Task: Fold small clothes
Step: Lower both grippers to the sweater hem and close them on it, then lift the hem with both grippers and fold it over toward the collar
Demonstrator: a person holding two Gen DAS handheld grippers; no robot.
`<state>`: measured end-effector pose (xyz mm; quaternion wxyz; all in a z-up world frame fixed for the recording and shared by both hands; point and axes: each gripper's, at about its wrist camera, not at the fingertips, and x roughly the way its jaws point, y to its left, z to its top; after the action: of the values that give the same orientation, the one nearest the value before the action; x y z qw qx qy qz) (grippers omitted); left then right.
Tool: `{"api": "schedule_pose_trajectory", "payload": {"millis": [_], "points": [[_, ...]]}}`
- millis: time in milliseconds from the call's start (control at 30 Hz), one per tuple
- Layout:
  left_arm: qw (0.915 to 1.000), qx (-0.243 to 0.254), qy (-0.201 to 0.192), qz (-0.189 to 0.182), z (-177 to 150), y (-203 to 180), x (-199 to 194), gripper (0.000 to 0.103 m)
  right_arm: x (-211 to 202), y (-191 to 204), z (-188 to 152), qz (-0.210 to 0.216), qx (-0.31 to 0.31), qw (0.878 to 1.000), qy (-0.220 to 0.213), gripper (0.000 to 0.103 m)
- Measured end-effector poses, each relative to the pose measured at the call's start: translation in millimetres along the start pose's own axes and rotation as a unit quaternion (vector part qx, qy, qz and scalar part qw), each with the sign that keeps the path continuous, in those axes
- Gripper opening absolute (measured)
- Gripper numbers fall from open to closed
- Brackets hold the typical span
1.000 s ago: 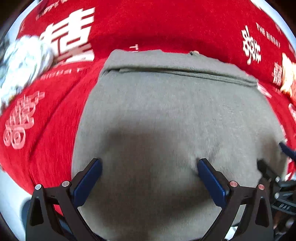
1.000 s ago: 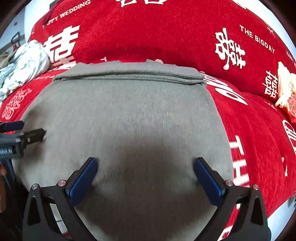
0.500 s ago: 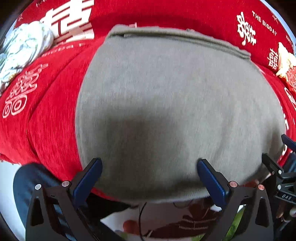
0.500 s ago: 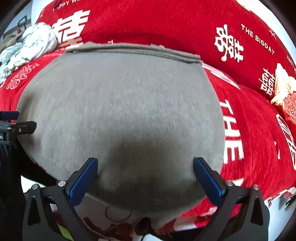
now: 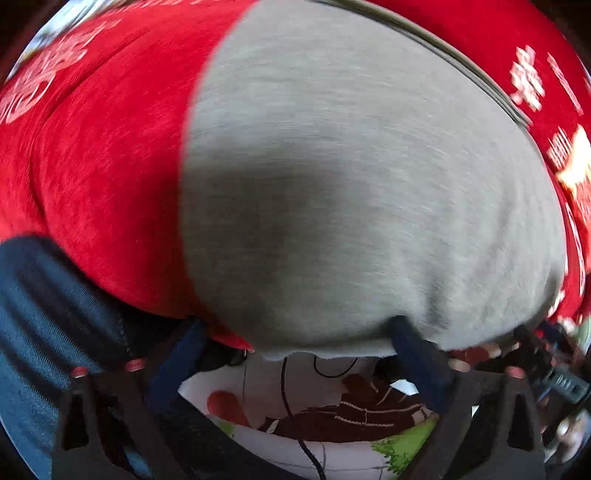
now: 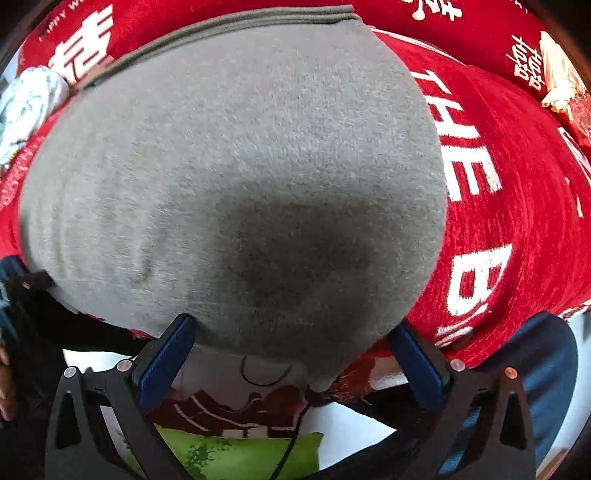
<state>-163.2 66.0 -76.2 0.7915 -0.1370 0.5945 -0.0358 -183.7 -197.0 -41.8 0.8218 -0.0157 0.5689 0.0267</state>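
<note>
Left wrist view: the left gripper (image 5: pixel 295 343) has just been closing, jaws still parted around the near hem of the grey garment (image 5: pixel 351 177), pads not pressing it. Seen from the right wrist, the right gripper (image 6: pixel 291 343) stands wide open over the same hem. That knit garment lies flat on a red cover (image 6: pixel 517 206), ribbed band at the far edge. White lettering reads "THE", with Chinese characters. A pale bundle (image 6: pixel 26 107) sits far left.

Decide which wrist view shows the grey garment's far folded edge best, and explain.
The right wrist view: the garment is sharp there, its layered far edge running unbroken along the top. The left wrist view is motion-blurred and shows that edge only as a slanting streak at the upper right.
</note>
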Motion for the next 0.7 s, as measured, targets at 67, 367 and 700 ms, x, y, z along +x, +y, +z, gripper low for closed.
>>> {"api": "schedule_pose_trajectory", "payload": {"millis": [67, 367, 700], "points": [[0.9999, 0.014, 0.0, -0.01, -3.3, -6.4, -3.8, 0.053, -7.0, -2.3, -2.4, -0.018, 0.002, 1.0, -0.006, 0.082], [0.9921, 0.06, -0.082, -0.073, -11.3, -27.8, -64.4, 0.012, -53.2, -20.7, -1.7, 0.126, 0.011, 0.99, -0.069, 0.015], [0.9805, 0.042, -0.185, -0.052, 92.6, -33.4, -101.8, 0.012, -85.2, -31.3, 71.1, 0.149, 0.051, 0.966, -0.206, 0.015]]}}
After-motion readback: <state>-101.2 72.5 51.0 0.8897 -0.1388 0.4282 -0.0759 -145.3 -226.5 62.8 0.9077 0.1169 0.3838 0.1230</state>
